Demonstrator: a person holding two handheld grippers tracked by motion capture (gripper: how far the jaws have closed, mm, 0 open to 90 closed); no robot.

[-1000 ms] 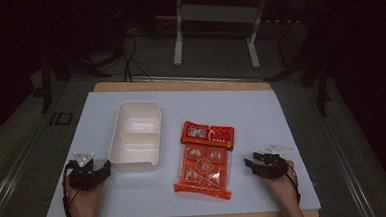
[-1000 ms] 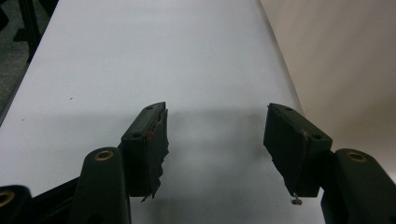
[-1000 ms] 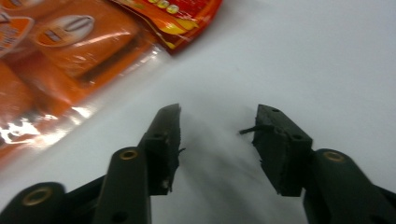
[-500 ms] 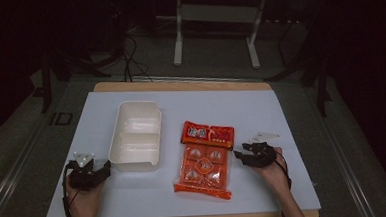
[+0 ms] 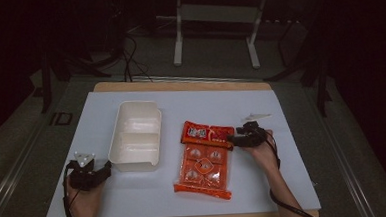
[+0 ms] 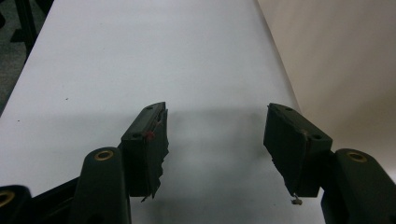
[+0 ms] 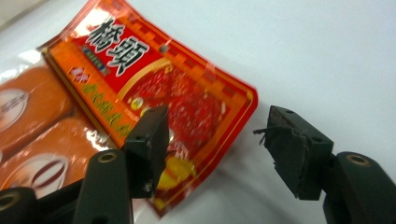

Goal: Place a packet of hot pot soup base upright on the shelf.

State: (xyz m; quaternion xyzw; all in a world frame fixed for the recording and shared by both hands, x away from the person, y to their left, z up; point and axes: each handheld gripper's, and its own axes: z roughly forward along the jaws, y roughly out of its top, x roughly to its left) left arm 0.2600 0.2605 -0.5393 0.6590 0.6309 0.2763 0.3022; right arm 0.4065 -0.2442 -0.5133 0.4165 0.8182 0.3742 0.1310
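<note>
A red and orange snack packet (image 5: pixel 204 158) lies flat in the middle of the white table, its red printed header (image 7: pixel 159 84) toward the far side. My right gripper (image 5: pixel 234 141) is open at the header's right corner (image 7: pixel 243 100); one jaw is over the packet, the other over bare table. A white two-compartment box (image 5: pixel 136 135) stands empty left of the packet. My left gripper (image 5: pixel 104 169) is open by the box's near left corner, nothing between its jaws (image 6: pixel 215 140), with the box wall (image 6: pixel 336 65) to its right.
The white table cover (image 5: pixel 265 185) ends on a wooden edge (image 5: pixel 179 84) at the back. A small pale scrap (image 5: pixel 257 116) lies behind my right gripper. A metal stand (image 5: pixel 214 17) and cables are on the dark floor beyond.
My right gripper has moved left and forward from the table's right side to the packet's top right corner. The left gripper has stayed put.
</note>
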